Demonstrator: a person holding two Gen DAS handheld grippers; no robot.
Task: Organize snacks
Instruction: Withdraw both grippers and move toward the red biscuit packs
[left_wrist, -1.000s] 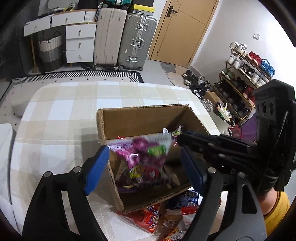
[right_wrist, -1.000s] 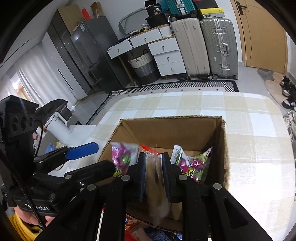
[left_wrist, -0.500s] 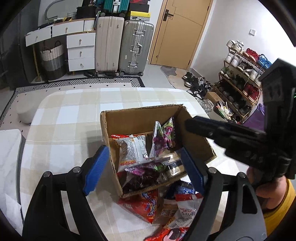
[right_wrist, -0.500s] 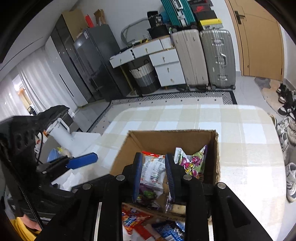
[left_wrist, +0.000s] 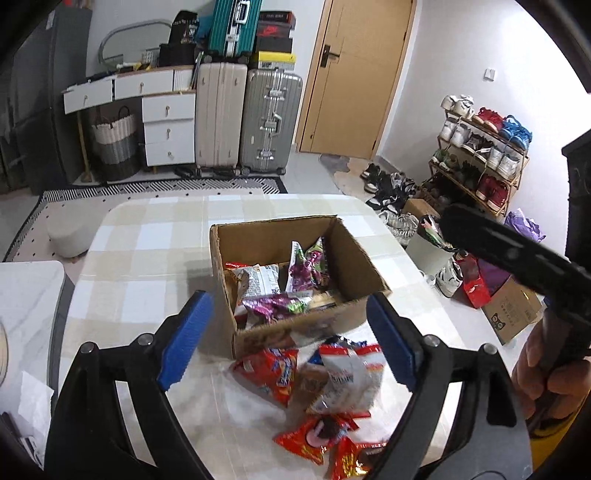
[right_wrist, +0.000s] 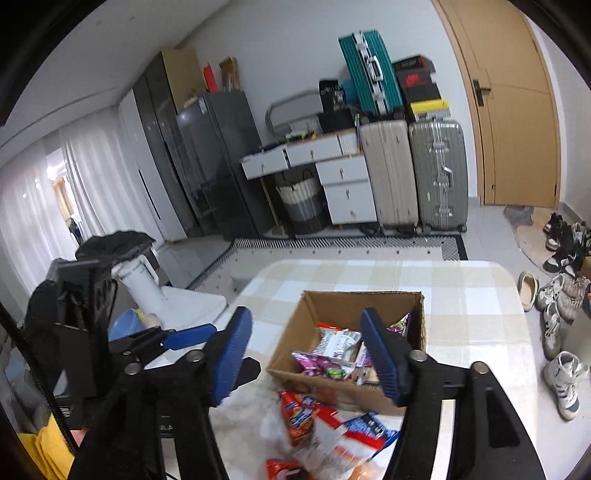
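**Now both tongs gape above a half-filled snack box**

Both tongs hang over the checked counter (left_wrist: 147, 236) with nothing between their blue pads. The left tongs (left_wrist: 286, 339) stand wide apart and have just been opening a little further; through their gap the near corner of the cardboard box (left_wrist: 354, 258) and the loose packets in front of it show. The right tongs (right_wrist: 306, 354) have just sprung apart from nearly together, and their jaws are likewise empty, framing the box (right_wrist: 295, 328) from the other side.

Inside the box lie several snack packets: a purple-and-green packet (left_wrist: 275, 305) across the near side, a white printed bag (left_wrist: 260, 280) behind it, and another purple packet (left_wrist: 308, 267) leaning upright toward the far wall. Just in front of the box, on the counter, sits a heap of loose packets (left_wrist: 314, 384), mostly red and white, with a red packet (right_wrist: 297, 417) and a blue one (right_wrist: 369, 428) visible in the right view. A hand (left_wrist: 543, 376) grips the right tool's handle at the edge of the left view.
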